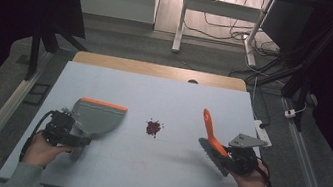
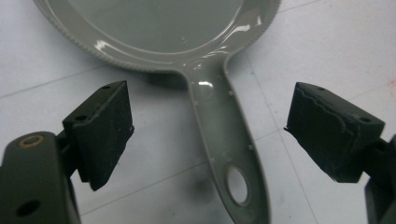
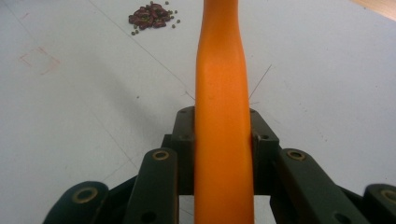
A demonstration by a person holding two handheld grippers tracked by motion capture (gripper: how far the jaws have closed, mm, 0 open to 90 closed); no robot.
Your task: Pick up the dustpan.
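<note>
The left gripper (image 2: 208,126) is held low w/ jaws spread wide either side of the grey dustpan (image 1: 97,117) handle, not touching it; the right gripper (image 3: 223,135) is clamped on the orange brush (image 1: 212,136) handle, brush tilted up off the bench (image 1: 142,170). A small pile of dark beans (image 3: 152,16) is seen ahead-left of the right gripper, betw. both grippers. Dark room, cables and desk legs behind; the dustpan's far edge is cut off in the left gripper view.

Black tongs (image 1: 77,136) with ribbed pads (image 2: 103,130), brass-ringed screws, grey three-cornered plate (image 1: 247,141), black cables, grey sleeves (image 1: 21,179)
</note>
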